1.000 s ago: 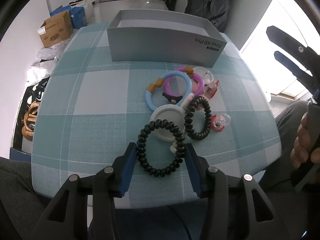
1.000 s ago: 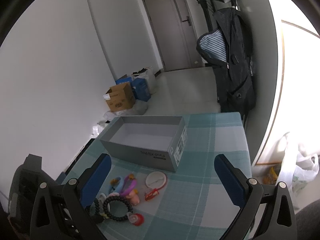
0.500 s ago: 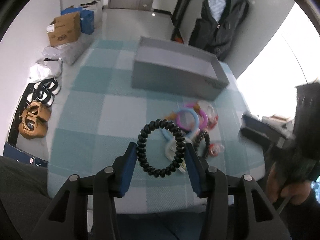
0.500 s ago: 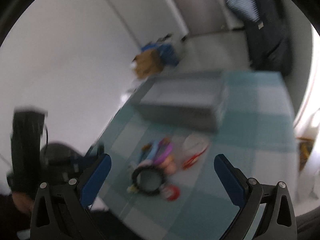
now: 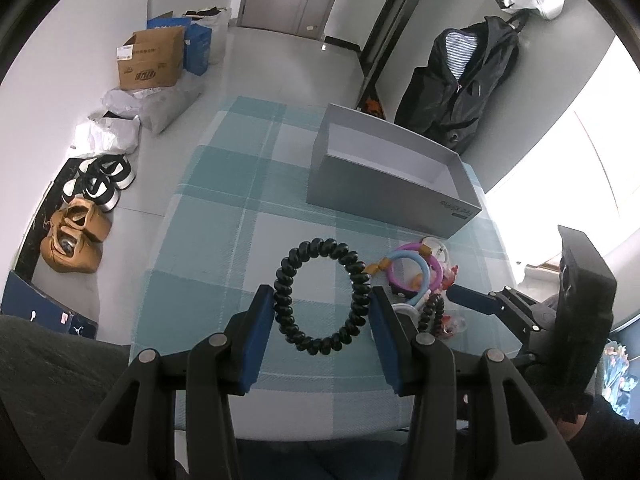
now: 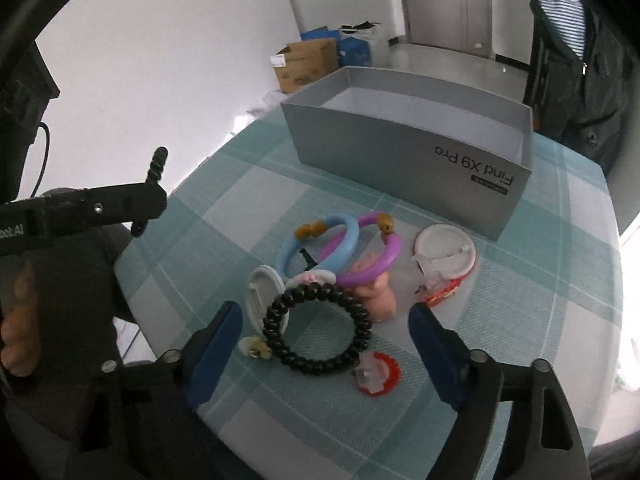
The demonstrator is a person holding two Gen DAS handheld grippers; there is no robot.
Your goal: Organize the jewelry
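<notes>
My left gripper (image 5: 322,312) is shut on a black spiral bracelet (image 5: 320,296) and holds it high above the checked table (image 5: 224,240). The open grey box (image 5: 392,176) stands at the table's far side, empty inside. My right gripper (image 6: 326,330) is open and low over the jewelry pile, its fingers either side of a second black spiral bracelet (image 6: 318,330). A blue bangle (image 6: 320,246), a purple bangle (image 6: 380,260) and a pink figure (image 6: 376,294) lie just beyond it. The left gripper (image 6: 148,196) also shows in the right wrist view, at the left.
A white round lid (image 6: 444,250) and a red-and-clear piece (image 6: 376,374) lie on the table near the pile. A white disc (image 6: 266,294) leans at the pile's left. Cardboard boxes (image 5: 152,60), bags and shoes (image 5: 100,180) are on the floor to the left. A dark jacket (image 5: 460,76) hangs behind the box.
My left gripper has lifted the black spiral bracelet off the table and risen well above it. My right gripper has swung down to the pile, around the second black bracelet.
</notes>
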